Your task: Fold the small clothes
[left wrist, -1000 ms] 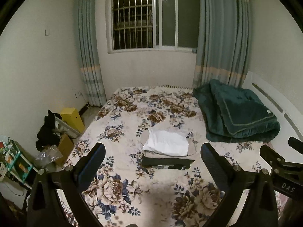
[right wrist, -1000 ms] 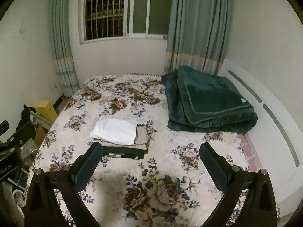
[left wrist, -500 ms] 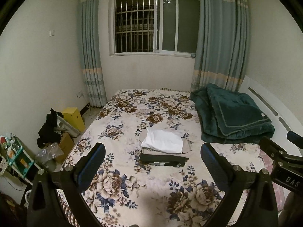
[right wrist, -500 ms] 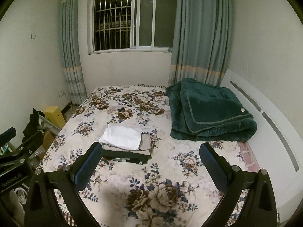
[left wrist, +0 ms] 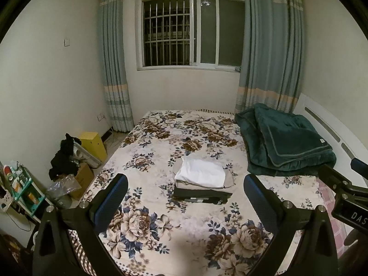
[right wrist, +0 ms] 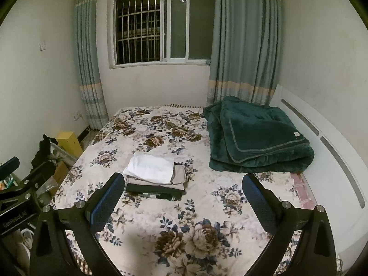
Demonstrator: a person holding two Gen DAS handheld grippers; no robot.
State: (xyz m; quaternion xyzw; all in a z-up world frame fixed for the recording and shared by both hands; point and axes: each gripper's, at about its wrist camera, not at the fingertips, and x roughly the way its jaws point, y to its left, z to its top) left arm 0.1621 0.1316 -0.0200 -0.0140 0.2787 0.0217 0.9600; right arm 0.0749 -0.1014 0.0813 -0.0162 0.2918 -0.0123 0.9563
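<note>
Black-armed and blue-padded, the left gripper (left wrist: pixel 185 192) and right gripper (right wrist: pixel 181 191) hang above the bed's near edge, jaws spread wide, gripping nothing. Farther in, mid-bed (left wrist: pixel 147 211), sits the folded clothes stack (left wrist: pixel 202 180), white on top. A green blanket (right wrist: pixel 257 138) fills the far right corner.

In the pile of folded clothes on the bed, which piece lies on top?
The white piece lies on top. Under it is a beige piece, and a black piece is at the bottom.
</note>
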